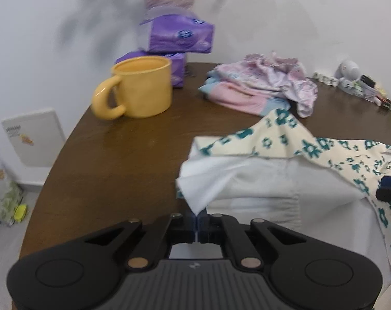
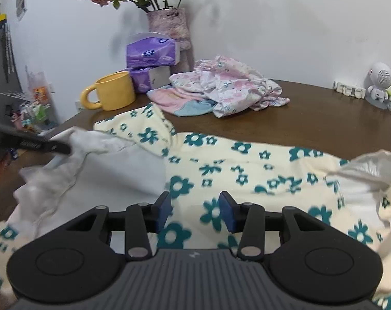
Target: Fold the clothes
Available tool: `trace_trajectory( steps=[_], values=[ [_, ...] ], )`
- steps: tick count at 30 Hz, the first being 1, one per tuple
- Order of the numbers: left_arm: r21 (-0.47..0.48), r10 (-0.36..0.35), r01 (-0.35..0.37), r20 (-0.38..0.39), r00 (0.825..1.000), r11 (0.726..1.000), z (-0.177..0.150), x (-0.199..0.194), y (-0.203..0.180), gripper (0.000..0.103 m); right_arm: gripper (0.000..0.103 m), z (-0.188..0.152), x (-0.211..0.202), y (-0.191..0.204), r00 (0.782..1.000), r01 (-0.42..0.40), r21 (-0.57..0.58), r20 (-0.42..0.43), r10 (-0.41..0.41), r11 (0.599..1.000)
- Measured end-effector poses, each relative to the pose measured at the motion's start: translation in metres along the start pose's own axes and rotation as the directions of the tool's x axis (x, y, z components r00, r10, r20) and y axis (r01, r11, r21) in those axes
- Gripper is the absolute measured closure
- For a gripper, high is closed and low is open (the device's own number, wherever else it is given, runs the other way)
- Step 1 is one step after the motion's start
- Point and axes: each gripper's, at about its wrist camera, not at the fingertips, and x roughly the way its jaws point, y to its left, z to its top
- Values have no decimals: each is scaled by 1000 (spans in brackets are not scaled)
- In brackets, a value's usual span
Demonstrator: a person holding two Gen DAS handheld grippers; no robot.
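A cream garment with teal flowers [image 2: 247, 170] lies spread across the brown table, its white inside [image 1: 260, 180] turned up on the left. My left gripper [image 1: 196, 222] is shut on a white corner of that garment [image 1: 195, 196] and holds it lifted. From the right wrist view the left gripper [image 2: 48, 146] shows as a black bar at the far left, pinching the white cloth. My right gripper [image 2: 195, 210] stands open just above the flowered cloth, with nothing between its blue pads [image 2: 227, 210].
A crumpled pile of pink, blue and floral clothes [image 2: 221, 90] lies at the back of the table [image 1: 112, 160]. A yellow mug [image 1: 138, 90], purple tissue packs [image 1: 180, 36] and a vase of dried flowers [image 2: 169, 25] stand at the back left. A small white figure [image 2: 380, 82] sits far right.
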Motion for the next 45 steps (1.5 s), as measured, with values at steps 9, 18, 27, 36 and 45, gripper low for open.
trace_trajectory(
  steps=[9,18,27,36,45],
  values=[
    [18,31,-30,-44,999,999,-15,-18,10,98,63,-3,17,1,998,49,-40,-24,-50,998],
    [-91,64,-51,141,988,995,-38,-72,2,59,63,2,-18,-24,998,64,22,21,-65,998],
    [126,-104,97,56,993,987,12,-62,-58,59,63,25,-37,-66,990,137,-74,-30,-140,988],
    [6,-229,234,-176,957,972,75,25,-124,58,63,52,6,-117,978,120,63,-177,-107,991],
    [-129,-212,193,-162,964,973,89,77,-145,63,69,58,49,-158,974,88,313,-226,-16,946]
  ],
)
